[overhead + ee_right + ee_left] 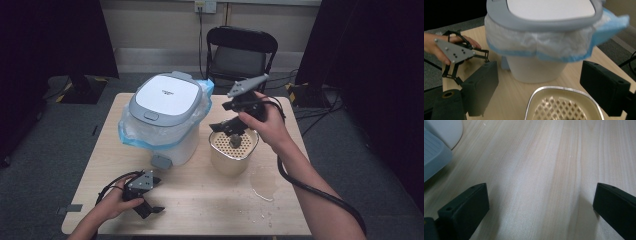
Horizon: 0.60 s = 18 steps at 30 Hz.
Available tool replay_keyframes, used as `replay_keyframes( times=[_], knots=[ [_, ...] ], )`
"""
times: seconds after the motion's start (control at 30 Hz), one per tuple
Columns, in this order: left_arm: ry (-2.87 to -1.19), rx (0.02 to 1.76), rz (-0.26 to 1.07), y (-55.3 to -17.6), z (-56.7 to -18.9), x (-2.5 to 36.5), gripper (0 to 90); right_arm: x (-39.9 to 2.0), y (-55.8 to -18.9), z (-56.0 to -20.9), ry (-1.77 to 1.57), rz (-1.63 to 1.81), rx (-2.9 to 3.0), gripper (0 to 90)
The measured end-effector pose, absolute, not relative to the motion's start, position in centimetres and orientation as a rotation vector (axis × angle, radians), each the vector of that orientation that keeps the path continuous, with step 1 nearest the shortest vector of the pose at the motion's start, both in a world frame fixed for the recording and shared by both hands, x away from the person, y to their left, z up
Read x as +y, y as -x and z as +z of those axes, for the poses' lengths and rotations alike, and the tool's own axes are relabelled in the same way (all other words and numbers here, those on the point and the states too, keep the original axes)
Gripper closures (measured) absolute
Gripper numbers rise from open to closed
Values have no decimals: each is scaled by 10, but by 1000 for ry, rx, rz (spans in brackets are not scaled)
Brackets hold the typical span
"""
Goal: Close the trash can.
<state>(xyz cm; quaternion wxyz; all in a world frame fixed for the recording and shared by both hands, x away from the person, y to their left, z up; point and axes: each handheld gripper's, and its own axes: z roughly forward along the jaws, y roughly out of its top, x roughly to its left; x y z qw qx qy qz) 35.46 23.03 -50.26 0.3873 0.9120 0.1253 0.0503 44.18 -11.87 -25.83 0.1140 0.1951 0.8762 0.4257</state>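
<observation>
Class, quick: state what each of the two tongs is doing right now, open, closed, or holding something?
Left tongs: open, empty, over bare table.
Right tongs: open, empty, above the cream strainer container.

Pale wood-grain table (200,200), smooth and matt, faintly sheened near a wet patch (264,186); white plastic bin (167,117) with smooth grey-rimmed lid, thin crinkled blue-and-white plastic liner (544,47); cream container (234,150) with shiny metal rim and perforated insert; black matt rubbery jaws on left gripper (146,197) and right gripper (231,126); dull grey metal plate (455,51)
</observation>
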Motion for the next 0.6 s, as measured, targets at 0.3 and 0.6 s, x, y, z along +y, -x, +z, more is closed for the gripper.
replay_keyframes(
  times=[0.3,0.6],
  knots=[
    [-2315,326,113,-354,-503,230,0,-176,-418,-310,-678,1183,2558,146],
    [-2315,328,113,-354,-503,230,0,-212,-396,-370,-760,1147,2556,147]
  ],
)
